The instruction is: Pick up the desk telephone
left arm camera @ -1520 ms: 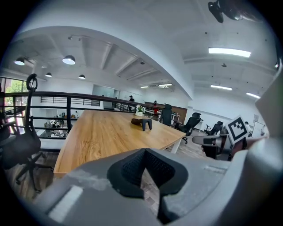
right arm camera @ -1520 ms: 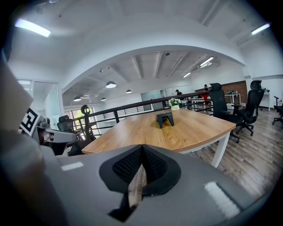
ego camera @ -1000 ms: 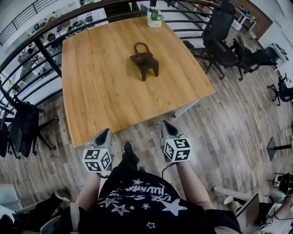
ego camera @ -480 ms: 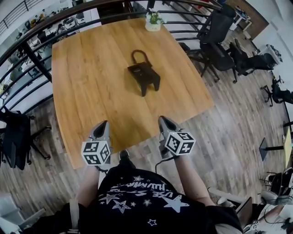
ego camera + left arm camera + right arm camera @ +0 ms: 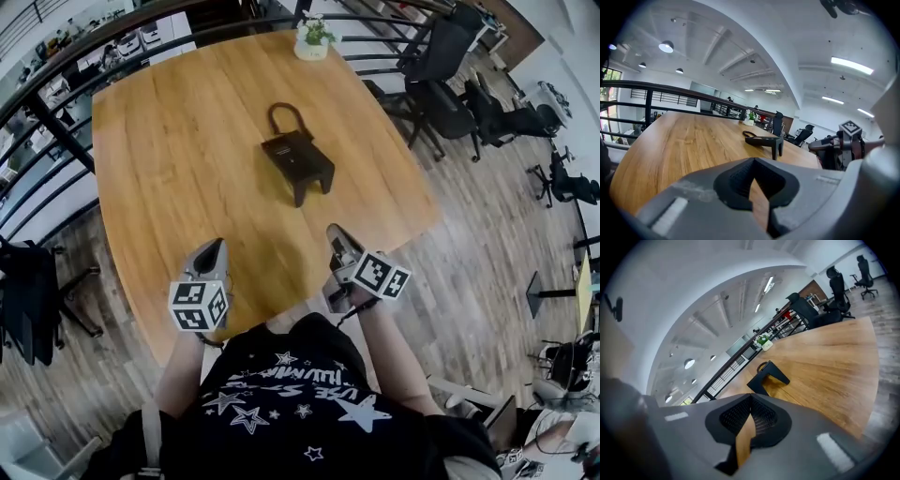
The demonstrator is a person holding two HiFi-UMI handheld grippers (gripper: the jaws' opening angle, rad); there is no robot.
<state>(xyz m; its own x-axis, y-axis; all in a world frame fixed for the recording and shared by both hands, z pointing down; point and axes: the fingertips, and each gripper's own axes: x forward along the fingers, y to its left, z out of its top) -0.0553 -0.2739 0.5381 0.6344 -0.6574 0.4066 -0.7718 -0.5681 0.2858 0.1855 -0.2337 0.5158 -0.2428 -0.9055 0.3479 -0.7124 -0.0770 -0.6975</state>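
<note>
The desk telephone (image 5: 298, 159) is a dark, wedge-shaped unit with a looped cord at its far end, standing mid-table on the wooden table (image 5: 178, 178). It also shows in the left gripper view (image 5: 764, 139) and in the right gripper view (image 5: 765, 376). My left gripper (image 5: 214, 247) hovers over the table's near edge, shut and empty, well short of the phone. My right gripper (image 5: 335, 233) is level with it on the right, rolled sideways, also shut with nothing held. In each gripper view the tips meet, on the left gripper (image 5: 753, 161) and on the right gripper (image 5: 751, 397).
A small potted plant (image 5: 312, 39) stands at the table's far edge. A black railing (image 5: 56, 112) runs behind and to the left of the table. Office chairs (image 5: 441, 75) stand at the right. Wood floor lies beyond the table's right corner.
Both grippers have advanced from over the floor to over the table's near edge. The right gripper has rolled sideways. The phone has not moved on the table.
</note>
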